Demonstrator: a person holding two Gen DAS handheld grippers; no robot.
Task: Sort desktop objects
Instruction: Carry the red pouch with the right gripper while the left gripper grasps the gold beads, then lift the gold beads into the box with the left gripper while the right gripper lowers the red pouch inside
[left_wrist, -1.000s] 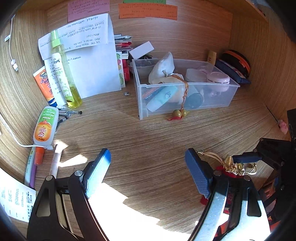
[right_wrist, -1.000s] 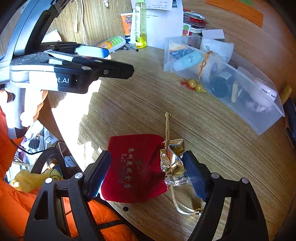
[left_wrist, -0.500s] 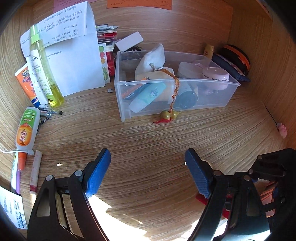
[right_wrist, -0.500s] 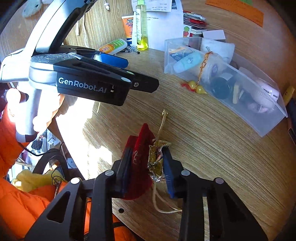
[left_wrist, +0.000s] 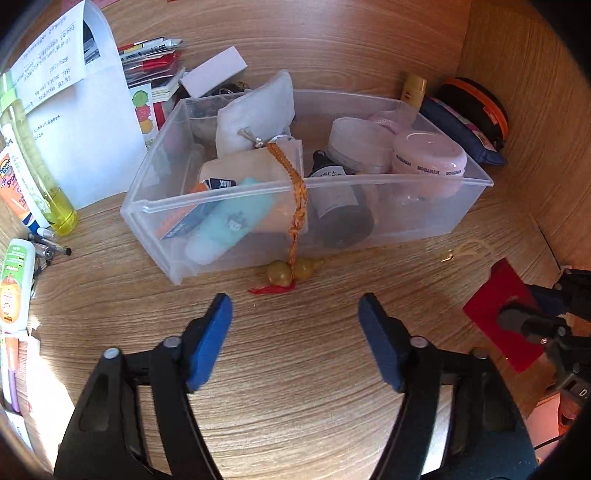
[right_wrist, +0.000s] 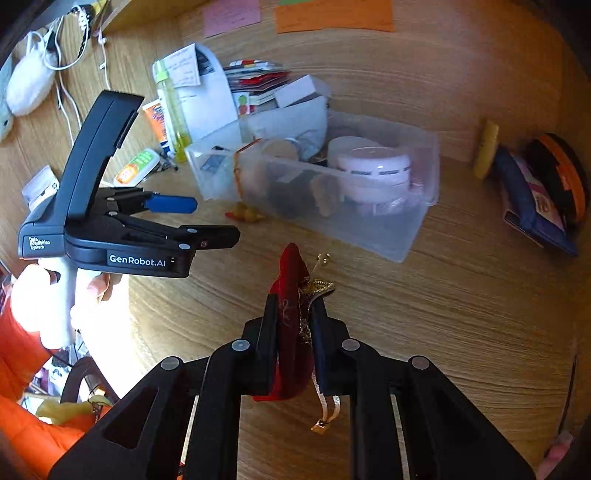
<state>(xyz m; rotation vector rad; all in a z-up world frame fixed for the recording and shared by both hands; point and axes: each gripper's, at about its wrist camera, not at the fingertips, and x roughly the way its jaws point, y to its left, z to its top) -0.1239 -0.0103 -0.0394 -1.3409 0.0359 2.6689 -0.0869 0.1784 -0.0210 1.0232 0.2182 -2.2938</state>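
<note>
- Two hand-held grippers work over a wood-grain desk; the right gripper has its jaws clamped tight on a small red velvet drawstring pouch with a gold-fabric neck, which stands on edge between the pads, its gold cord dangling beneath.
- In the left wrist view the same pouch shows as a red patch at the right edge, held by the right gripper, near the bin's right end.
- The left gripper has jaws about half apart, having just been closing, with nothing between its blue pads; bare desk lies under them.
- Just ahead of it sits a clear plastic storage bin, filled with jars, a teal tube and a white cloth bag.
- An orange braided cord with two yellow gourd beads hangs over the bin's front wall, the beads resting on the desk.
- A yellow-green spray bottle stands left of the bin.
</note>
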